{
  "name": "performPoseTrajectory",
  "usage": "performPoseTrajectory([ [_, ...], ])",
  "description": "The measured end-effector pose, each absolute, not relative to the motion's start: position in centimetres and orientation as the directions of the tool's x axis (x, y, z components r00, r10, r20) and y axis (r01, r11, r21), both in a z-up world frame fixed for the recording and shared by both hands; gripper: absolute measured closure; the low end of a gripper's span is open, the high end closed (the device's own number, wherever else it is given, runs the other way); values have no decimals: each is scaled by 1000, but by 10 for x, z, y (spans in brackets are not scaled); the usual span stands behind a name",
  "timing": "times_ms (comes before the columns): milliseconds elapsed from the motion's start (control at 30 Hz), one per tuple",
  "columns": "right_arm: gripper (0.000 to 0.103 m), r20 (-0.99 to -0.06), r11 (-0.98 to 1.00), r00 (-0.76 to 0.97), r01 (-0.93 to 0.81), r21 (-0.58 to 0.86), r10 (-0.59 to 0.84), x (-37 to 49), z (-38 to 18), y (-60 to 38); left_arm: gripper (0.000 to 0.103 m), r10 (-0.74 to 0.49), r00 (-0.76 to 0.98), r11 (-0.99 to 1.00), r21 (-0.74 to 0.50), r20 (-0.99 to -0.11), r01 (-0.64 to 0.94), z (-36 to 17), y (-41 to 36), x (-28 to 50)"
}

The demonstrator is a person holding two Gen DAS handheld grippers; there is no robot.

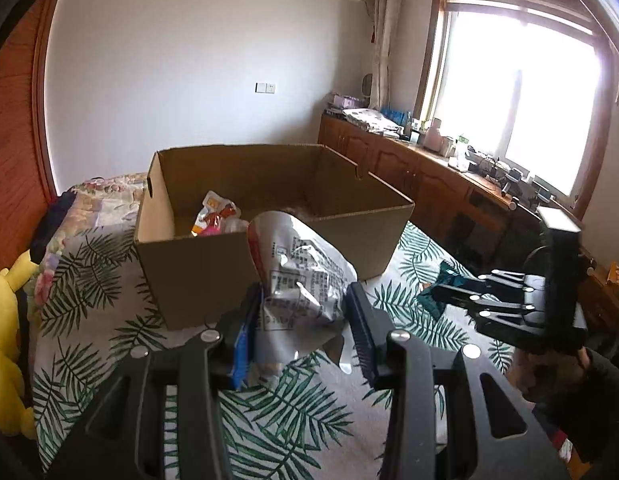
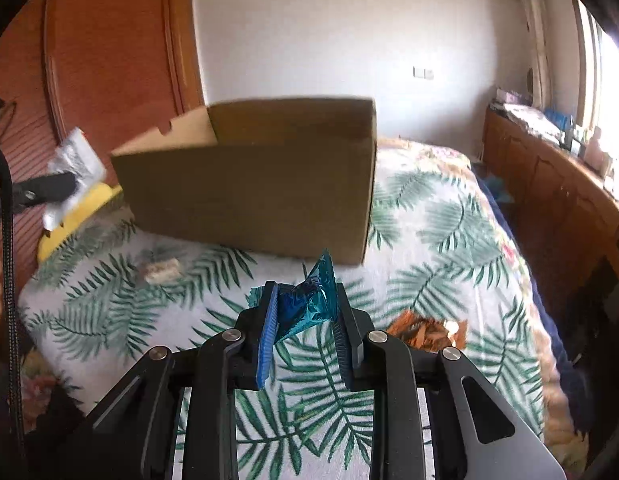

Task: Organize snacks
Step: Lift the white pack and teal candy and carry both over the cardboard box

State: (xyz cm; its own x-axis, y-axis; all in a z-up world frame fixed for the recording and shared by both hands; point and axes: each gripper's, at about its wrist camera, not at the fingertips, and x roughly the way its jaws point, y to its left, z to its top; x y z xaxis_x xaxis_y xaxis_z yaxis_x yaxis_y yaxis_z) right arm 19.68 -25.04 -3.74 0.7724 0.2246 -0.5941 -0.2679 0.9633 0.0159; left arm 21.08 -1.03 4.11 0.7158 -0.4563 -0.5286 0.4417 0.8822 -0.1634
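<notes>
My left gripper (image 1: 303, 308) is shut on a crumpled silver snack packet (image 1: 299, 270), held above the bed just in front of an open cardboard box (image 1: 213, 264). Inside the box lies an orange and pink snack pouch (image 1: 217, 216). My right gripper (image 2: 305, 300) is shut on a small teal foil packet (image 2: 309, 300), lifted over the bed near the cardboard box (image 2: 265, 192). In the left wrist view the right gripper (image 1: 433, 294) shows at the right with the teal foil packet (image 1: 443, 276). The right wrist view shows the left gripper (image 2: 65, 184) at the far left with the silver snack packet (image 2: 71, 172).
A bedspread (image 2: 429, 248) with green leaf print covers the bed. On it lie a small pale snack (image 2: 161, 270) and an orange packet (image 2: 429, 330). A yellow plush toy (image 1: 5, 340) sits at the bed's left edge. A wooden cabinet (image 1: 409, 168) runs under the window.
</notes>
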Motion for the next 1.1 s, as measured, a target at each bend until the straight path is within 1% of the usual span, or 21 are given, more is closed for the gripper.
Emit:
performPoseTrajectory([
  [133, 79, -561, 957, 791, -291, 6, 244, 191, -13, -242, 62, -449, 725, 886, -151, -522, 439, 48, -12, 216],
  [333, 79, -537, 945, 804, -325, -35, 256, 189, 9, -226, 62, -430, 738, 892, -121, -520, 435, 56, -16, 230],
  [533, 78, -544, 939, 796, -342, -42, 265, 200, 16, -216, 62, -404, 742, 903, -104, -535, 417, 56, -16, 254],
  [900, 78, -560, 939, 782, -343, -21, 273, 234, 28, -206, 62, -370, 729, 926, -165, -576, 339, 53, 0, 312],
  [1100, 78, -572, 944, 780, -330, -29, 255, 255, 33, -203, 62, -340, 725, 937, -152, -599, 314, 51, -1, 333],
])
